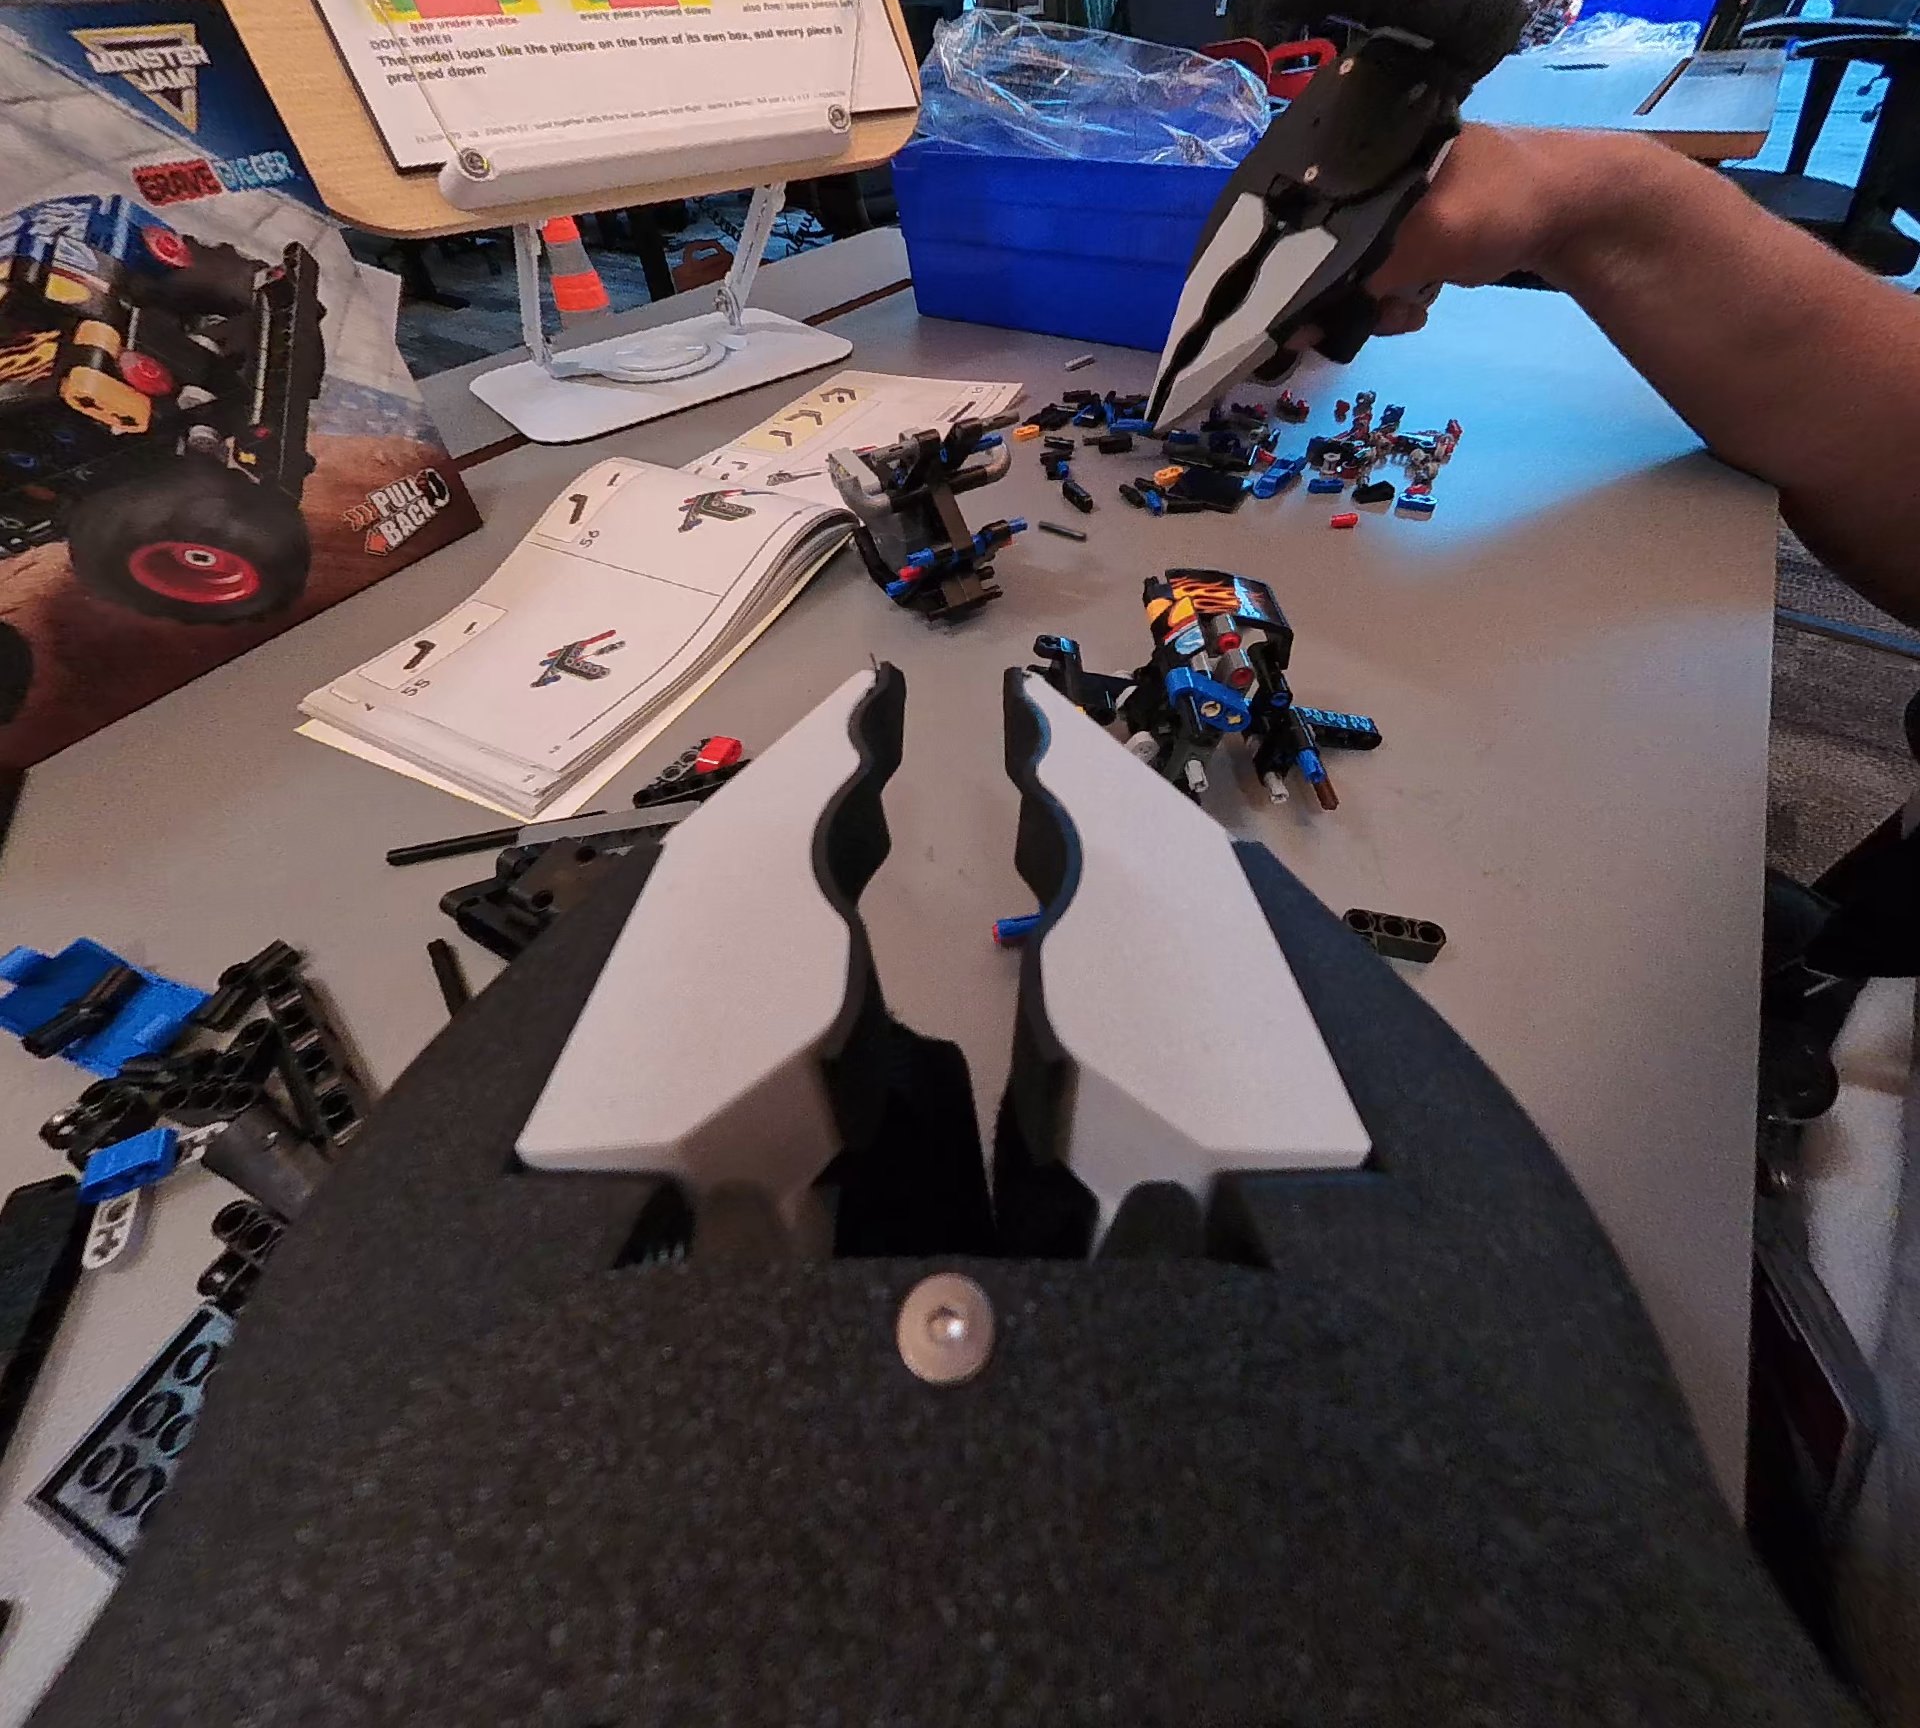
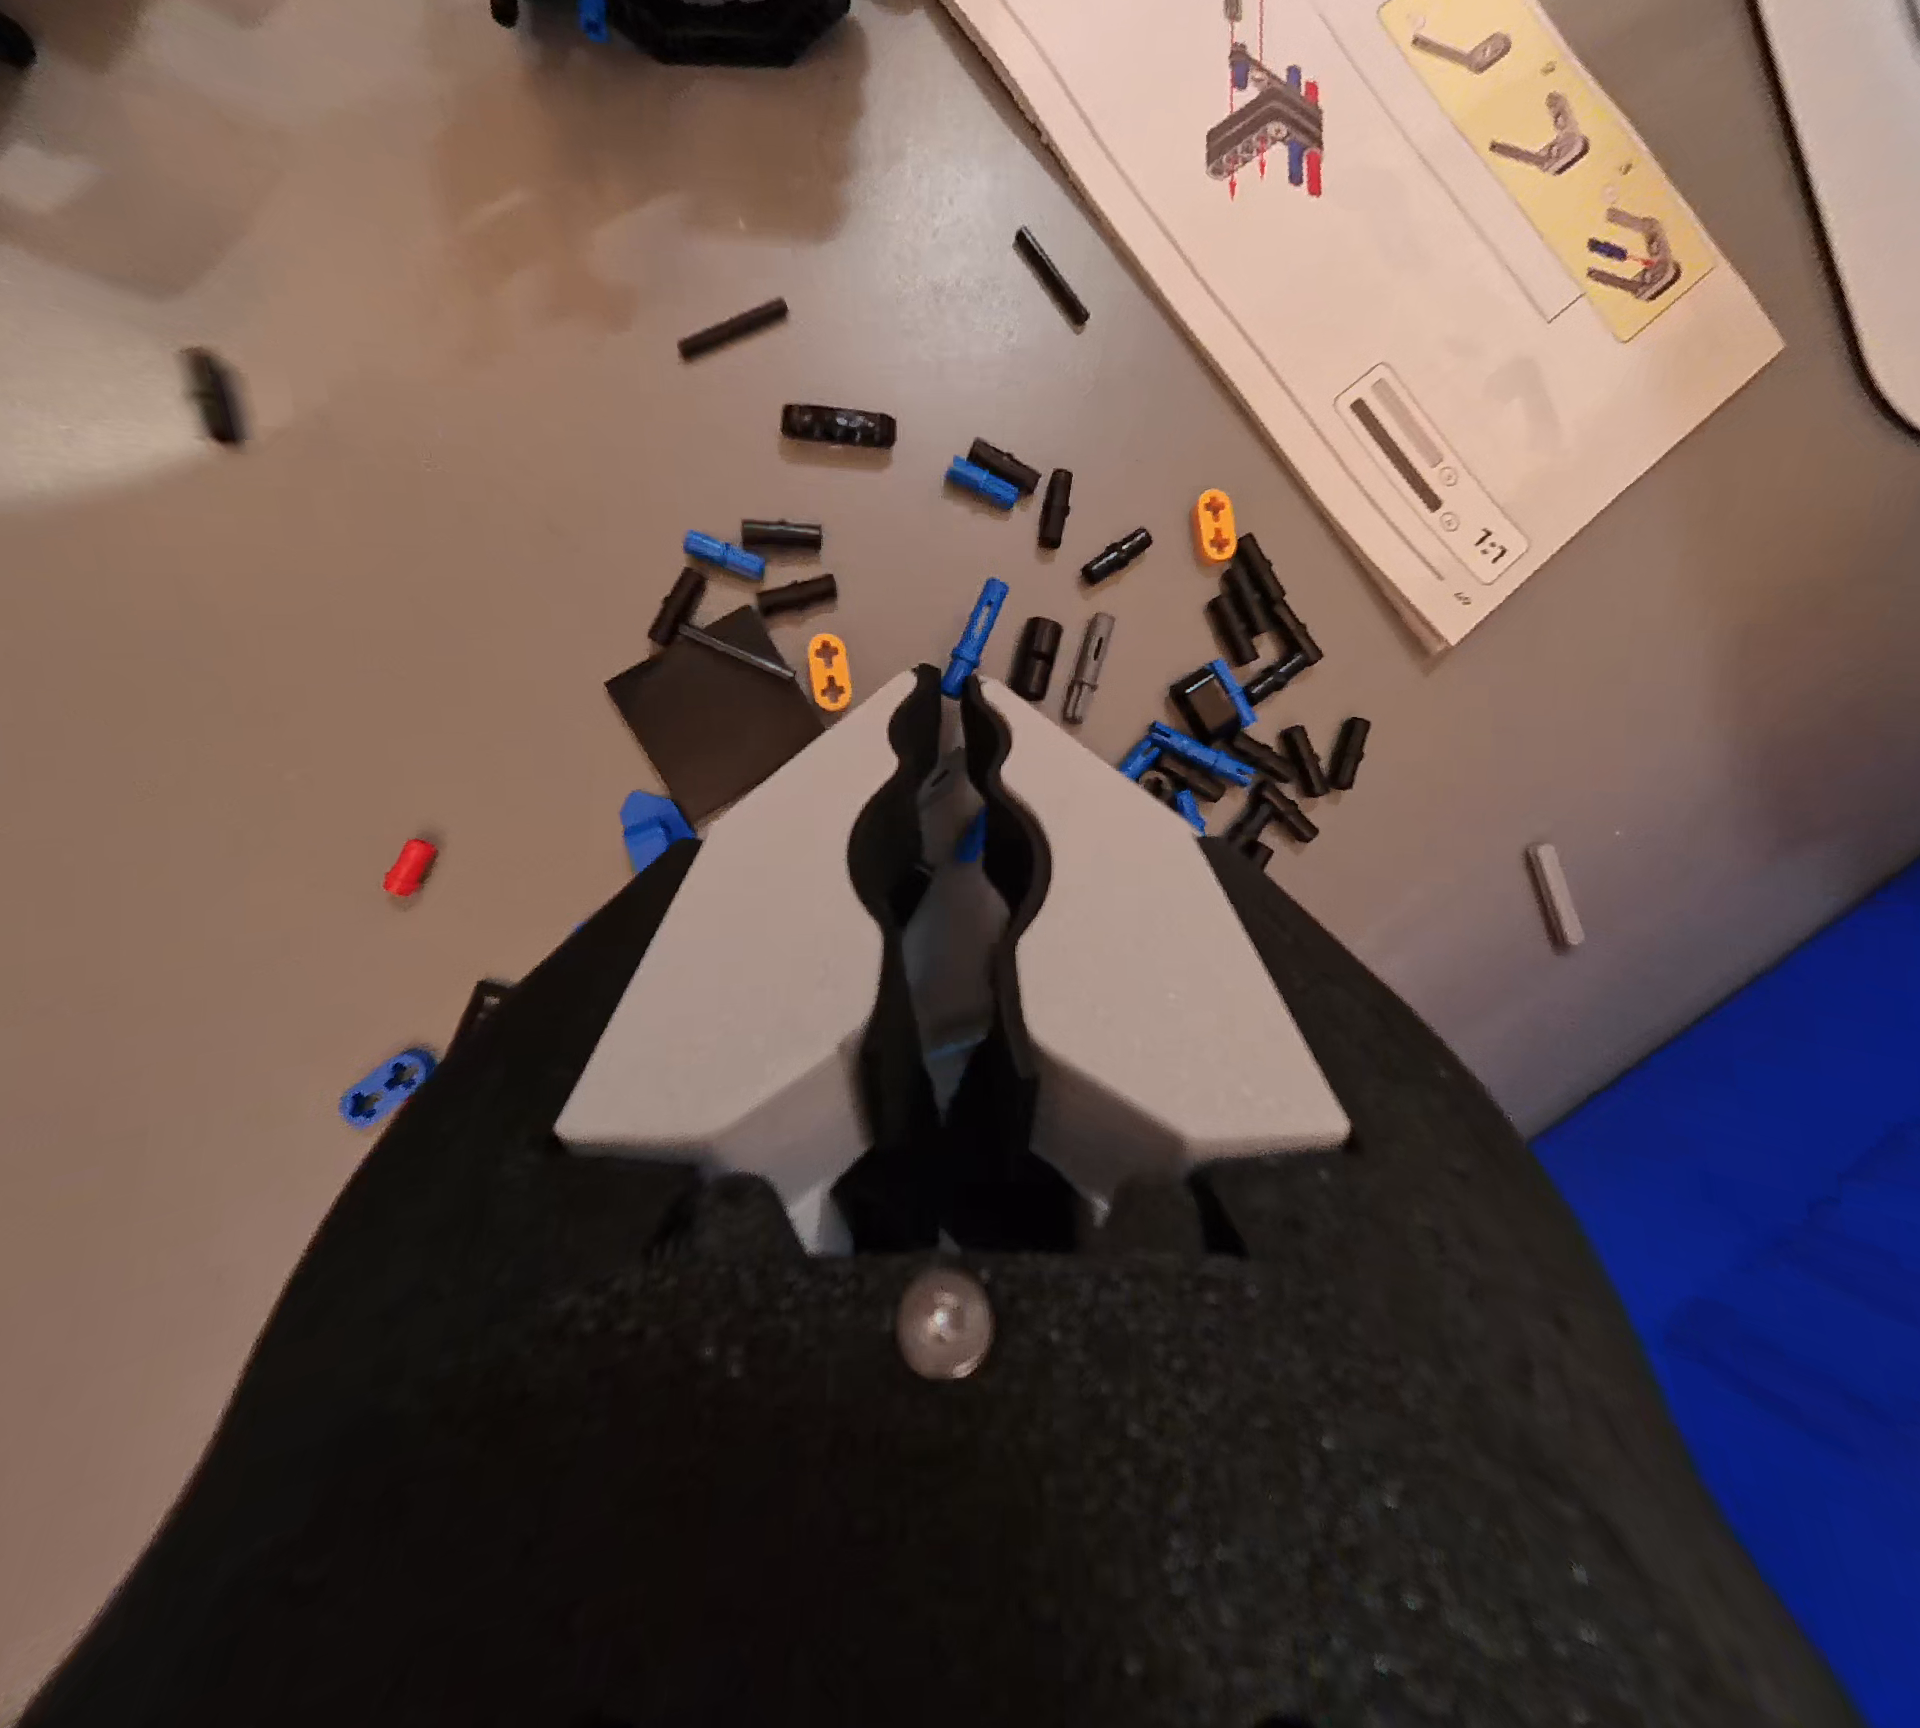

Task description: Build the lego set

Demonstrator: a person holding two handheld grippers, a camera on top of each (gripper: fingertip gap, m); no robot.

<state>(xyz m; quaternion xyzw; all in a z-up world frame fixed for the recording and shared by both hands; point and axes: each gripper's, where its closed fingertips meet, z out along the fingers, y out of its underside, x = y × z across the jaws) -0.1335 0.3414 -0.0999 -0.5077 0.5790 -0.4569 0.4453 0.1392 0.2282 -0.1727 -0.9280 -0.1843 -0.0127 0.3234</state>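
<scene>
My right gripper (image 2: 950, 683) points down into a scatter of small pins (image 2: 1226, 722) on the grey table (image 2: 416, 587). Its tips are pinched on the end of a blue pin (image 2: 977, 624) that sticks out ahead of them. The same gripper shows in the left wrist view (image 1: 1169, 411), tips down in the pile. My left gripper (image 1: 945, 679) is open and empty, hovering above the table. Just past it to the right lies a black, blue and orange sub-assembly (image 1: 1216, 681). A grey and black chassis (image 1: 925, 525) lies by the open instruction booklet (image 1: 582, 629).
The set's box (image 1: 156, 390) stands at left, with loose black and blue beams (image 1: 208, 1086) in front. A blue bin (image 1: 1039, 244) with plastic bags and a sheet stand (image 1: 644, 348) are at the back. A person's forearm (image 1: 1662, 276) holds the right gripper. The table edge runs along the right. My right fingertips sit around 30 cm from my left ones.
</scene>
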